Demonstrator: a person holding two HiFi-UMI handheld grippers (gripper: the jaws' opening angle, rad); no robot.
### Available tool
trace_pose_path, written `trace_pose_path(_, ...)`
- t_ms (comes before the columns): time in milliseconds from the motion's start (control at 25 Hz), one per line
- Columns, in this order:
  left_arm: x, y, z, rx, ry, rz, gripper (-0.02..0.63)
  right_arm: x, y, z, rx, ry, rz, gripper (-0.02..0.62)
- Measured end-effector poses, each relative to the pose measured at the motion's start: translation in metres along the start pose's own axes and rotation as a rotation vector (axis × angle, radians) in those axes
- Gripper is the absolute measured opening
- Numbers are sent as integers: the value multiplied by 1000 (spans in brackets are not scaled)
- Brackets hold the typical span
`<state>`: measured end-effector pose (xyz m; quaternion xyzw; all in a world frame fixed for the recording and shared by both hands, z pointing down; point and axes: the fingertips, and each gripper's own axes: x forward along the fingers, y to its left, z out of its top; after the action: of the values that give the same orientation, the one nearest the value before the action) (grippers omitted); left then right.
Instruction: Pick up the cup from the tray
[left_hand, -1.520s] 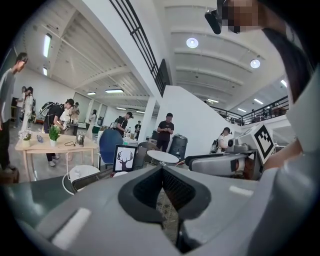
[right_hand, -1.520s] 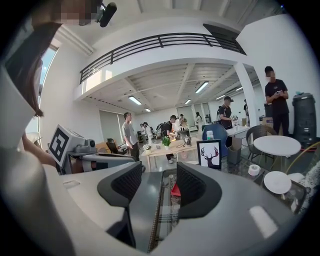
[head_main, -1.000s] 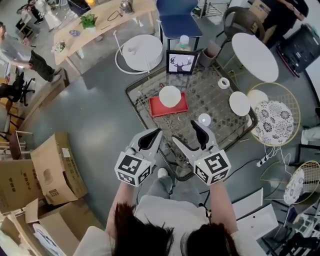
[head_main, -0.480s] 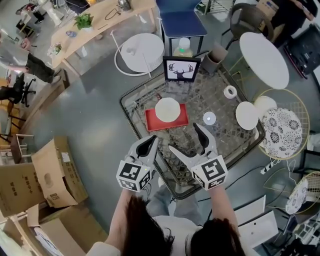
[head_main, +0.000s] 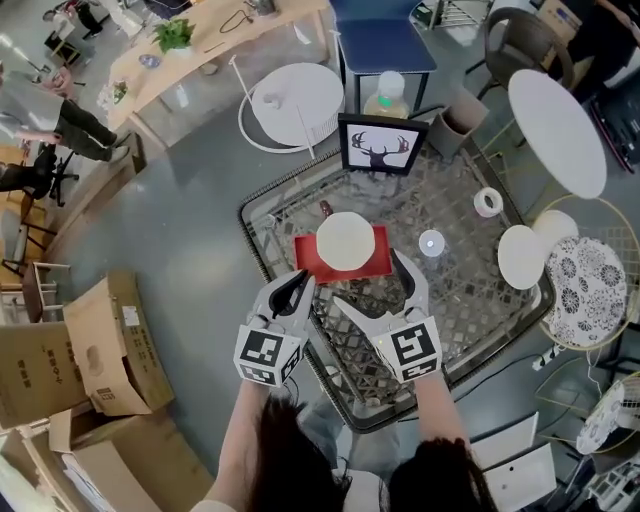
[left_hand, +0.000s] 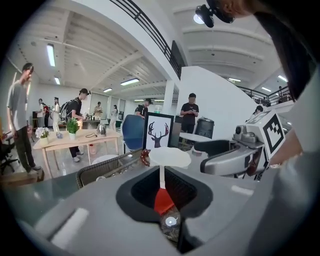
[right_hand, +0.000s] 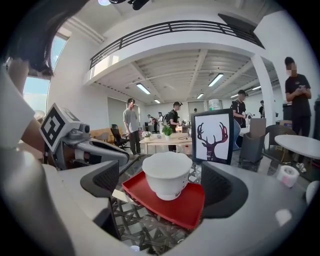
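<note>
A white cup (head_main: 343, 240) stands upright on a red tray (head_main: 305, 256) on the glass-topped wicker table (head_main: 460, 300). My right gripper (head_main: 372, 284) is open just short of the tray's near edge. In the right gripper view the cup (right_hand: 167, 175) and tray (right_hand: 186, 206) sit straight ahead between the spread jaws, with nothing touching. My left gripper (head_main: 294, 290) is shut and holds nothing, at the tray's near left corner. In the left gripper view the cup's rim (left_hand: 170, 157) and a strip of the tray (left_hand: 163, 202) show through the hollow between the jaws.
A framed deer picture (head_main: 378, 147) stands behind the tray, with a bottle (head_main: 388, 95) beyond it. A small round glass (head_main: 432, 242), a tape roll (head_main: 488, 202) and a white plate (head_main: 522, 256) lie to the right. Cardboard boxes (head_main: 90, 350) are on the floor at left.
Both grippers have moved forward over the table toward the tray. The right gripper's open jaws now face the cup from close by. The left gripper stays shut.
</note>
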<state>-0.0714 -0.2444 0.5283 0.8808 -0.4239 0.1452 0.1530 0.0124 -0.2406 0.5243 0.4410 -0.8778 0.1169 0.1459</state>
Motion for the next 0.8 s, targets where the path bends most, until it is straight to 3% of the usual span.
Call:
trace_pose_path(440, 34, 27, -24, -11, 10, 59, 12, 52, -19, -25, -53, 21, -38, 548)
trace_pose_path(800, 61, 34, -20, 61, -9, 24, 12, 69, -17, -24, -126, 40, 67, 506)
